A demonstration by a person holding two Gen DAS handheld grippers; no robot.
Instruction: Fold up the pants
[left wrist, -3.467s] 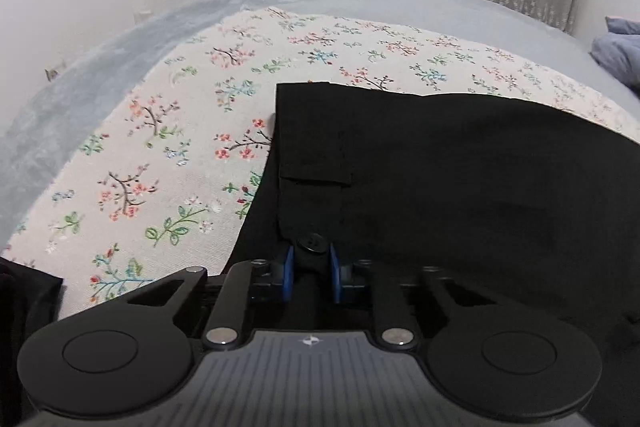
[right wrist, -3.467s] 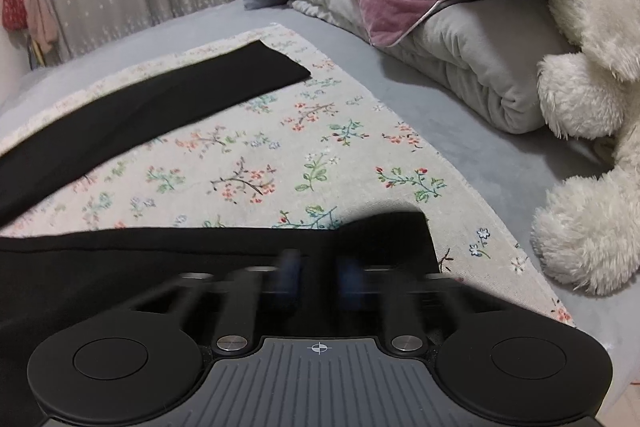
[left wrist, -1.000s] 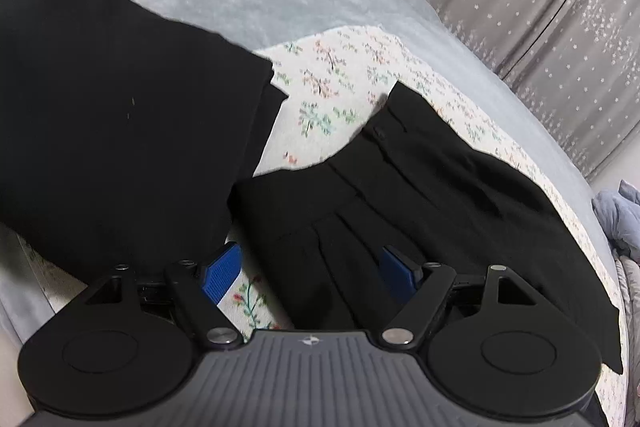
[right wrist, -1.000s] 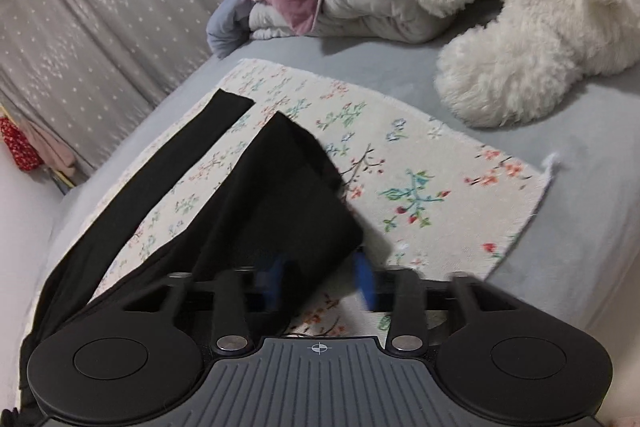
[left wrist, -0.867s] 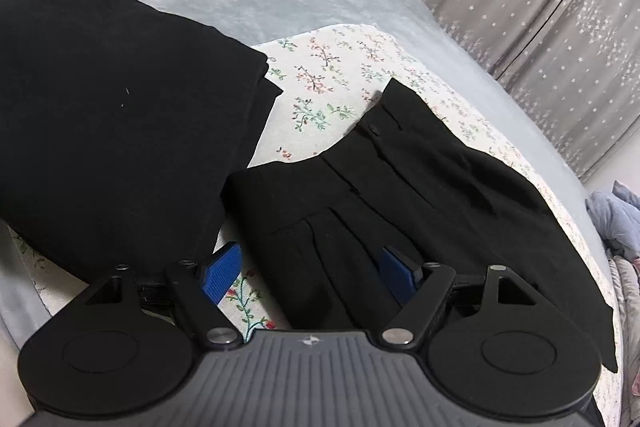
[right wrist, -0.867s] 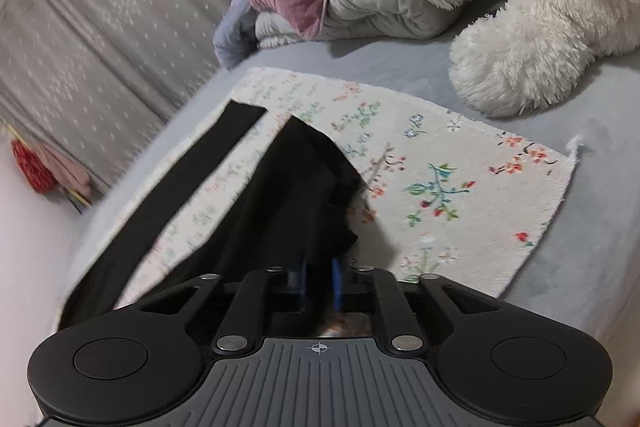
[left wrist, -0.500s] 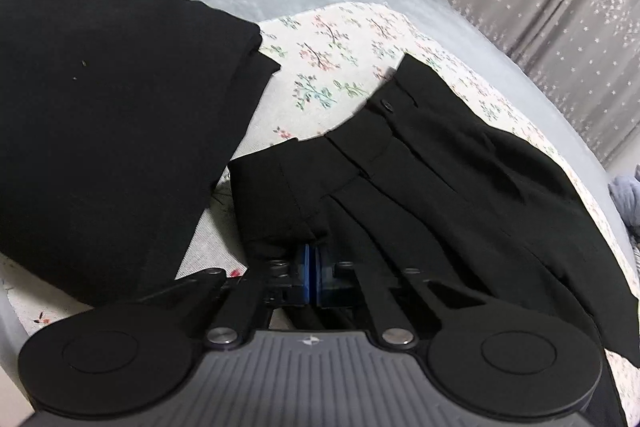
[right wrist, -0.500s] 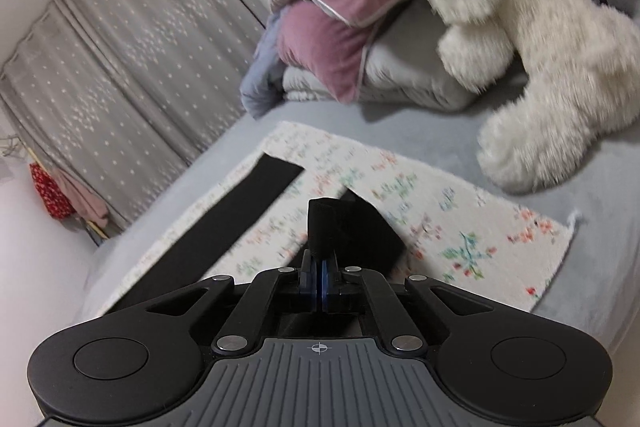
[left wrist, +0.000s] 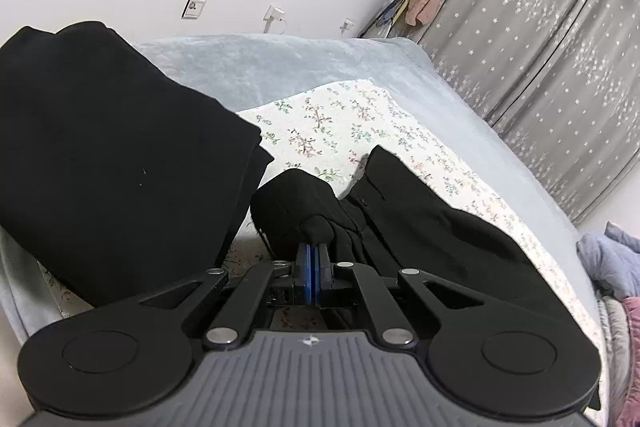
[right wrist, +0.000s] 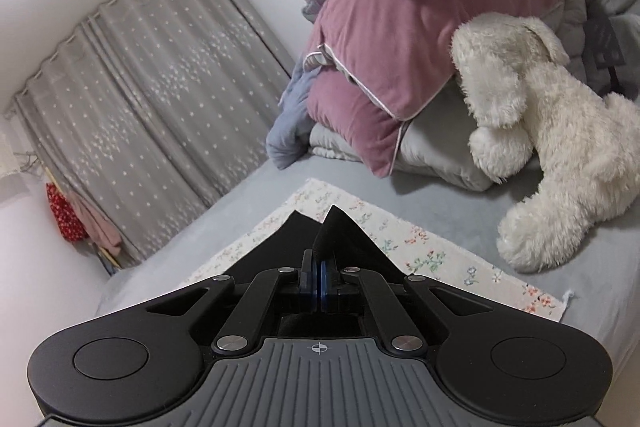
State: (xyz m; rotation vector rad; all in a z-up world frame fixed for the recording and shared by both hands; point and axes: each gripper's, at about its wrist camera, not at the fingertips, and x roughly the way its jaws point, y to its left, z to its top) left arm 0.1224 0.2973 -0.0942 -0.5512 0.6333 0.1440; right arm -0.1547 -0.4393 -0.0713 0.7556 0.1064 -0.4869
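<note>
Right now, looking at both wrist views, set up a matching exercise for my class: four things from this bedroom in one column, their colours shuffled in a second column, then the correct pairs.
Things:
1. pants
2. plush toy
3. pillow
4. curtain

Colours:
A. white
B. grey with pale dots
C. black
D. dusty pink

Pairs: 1-C, 2-A, 3-D, 4-B

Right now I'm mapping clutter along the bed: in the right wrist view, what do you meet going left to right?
red garment → grey curtain → pink pillow → white plush dog
</note>
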